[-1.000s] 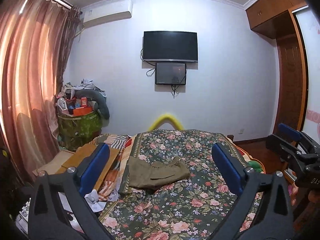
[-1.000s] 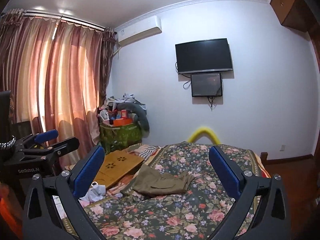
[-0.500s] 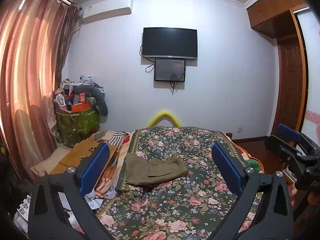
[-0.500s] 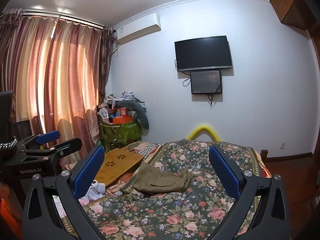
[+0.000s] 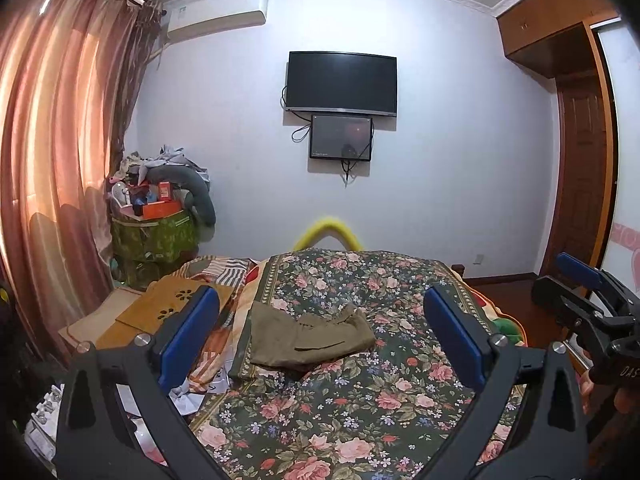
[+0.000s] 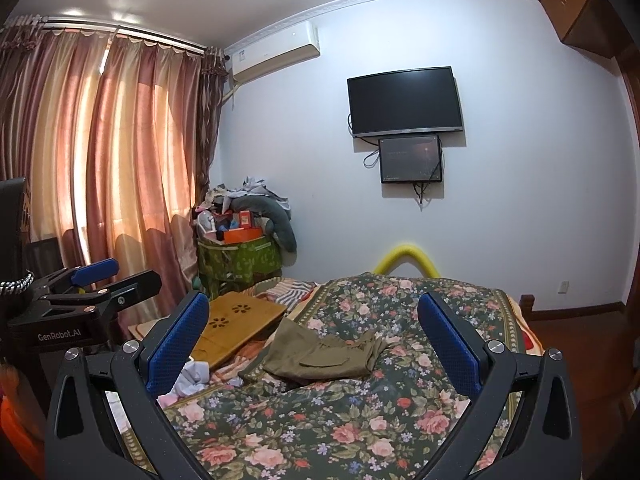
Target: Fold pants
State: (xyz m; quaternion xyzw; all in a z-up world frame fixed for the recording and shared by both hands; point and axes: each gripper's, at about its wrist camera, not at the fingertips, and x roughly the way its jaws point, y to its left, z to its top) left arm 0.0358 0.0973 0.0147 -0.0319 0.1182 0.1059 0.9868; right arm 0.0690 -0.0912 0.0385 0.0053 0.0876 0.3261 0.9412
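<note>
Over the last second both views had tilted up a little — the olive pants (image 5: 308, 336) slid lower in frame, more wall showing above. They lay in a compact, partly folded bundle at the centre of the floral bed (image 5: 360, 420), well ahead of both tools. The left tool (image 5: 320, 344) and right tool (image 6: 314, 352) stood wide open, holding nothing — a scene fitting either a finished fold or one awaiting tidying.

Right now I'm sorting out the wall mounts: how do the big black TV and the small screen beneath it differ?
The TV is wider and hangs higher; the small screen sits directly below it, offset slightly right. The TV is fully dark, while the small screen shows a faint glow. A cable dangles below the small screen. Both are black-framed, rectangular, and mounted on the same white wall.
</note>
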